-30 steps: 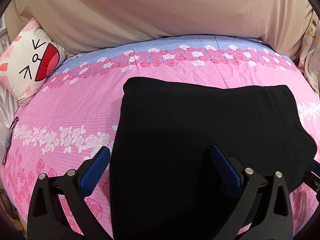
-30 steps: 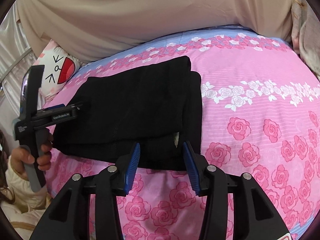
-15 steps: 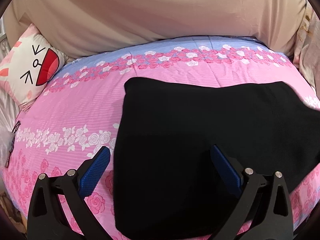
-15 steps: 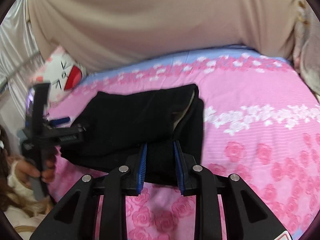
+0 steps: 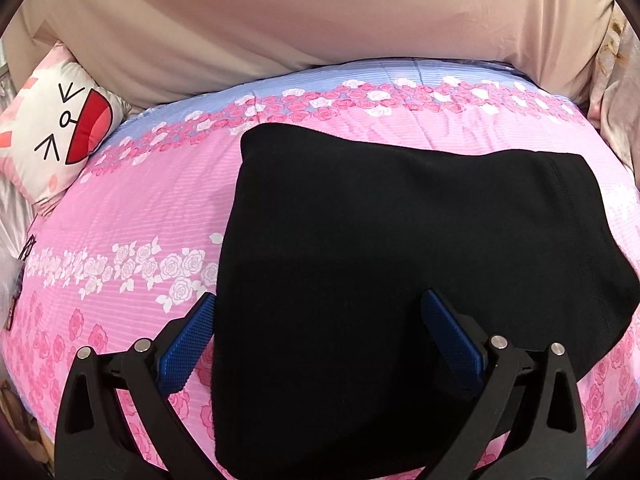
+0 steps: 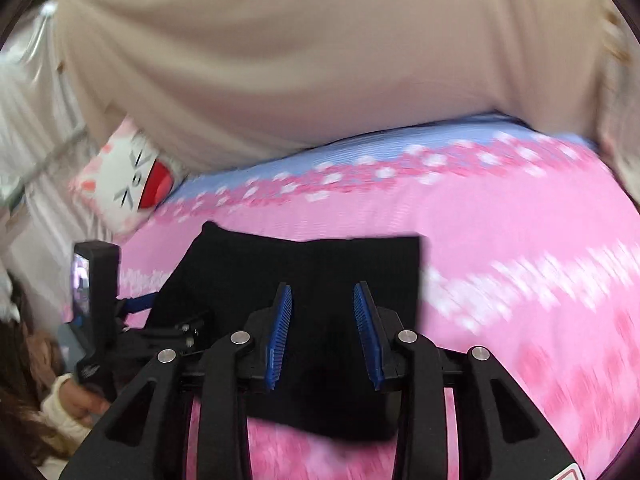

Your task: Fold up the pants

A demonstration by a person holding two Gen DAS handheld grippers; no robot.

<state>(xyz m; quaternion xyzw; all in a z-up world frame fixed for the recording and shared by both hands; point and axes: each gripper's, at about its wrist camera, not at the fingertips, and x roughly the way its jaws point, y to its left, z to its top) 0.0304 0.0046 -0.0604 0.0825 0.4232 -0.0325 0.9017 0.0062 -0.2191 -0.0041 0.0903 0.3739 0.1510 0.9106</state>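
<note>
The black pants (image 5: 400,220) lie folded into a compact block on the pink flowered bedsheet (image 5: 140,208). My left gripper (image 5: 318,298) hangs open just above their near left part, one blue pad off the cloth's left edge and the other over the fabric. In the blurred right wrist view, the pants (image 6: 320,256) lie flat past my right gripper (image 6: 322,287). Its jaws are opening, the pads stand apart, and I see no cloth pinched between them. The left gripper's blue finger (image 6: 136,303) shows at the pants' left end.
A white cartoon-face cushion (image 5: 60,132) leans at the bed's far left. A beige padded headboard (image 5: 320,20) closes off the back. A person's hand (image 6: 76,400) holds the left tool at the bed's left side. Pale fabric (image 5: 616,92) hangs at the right edge.
My right gripper closed on the pants' near edge, lifted it, then parted its jaws and moved up and away. The raised right end has settled flat. The left gripper stayed put.
</note>
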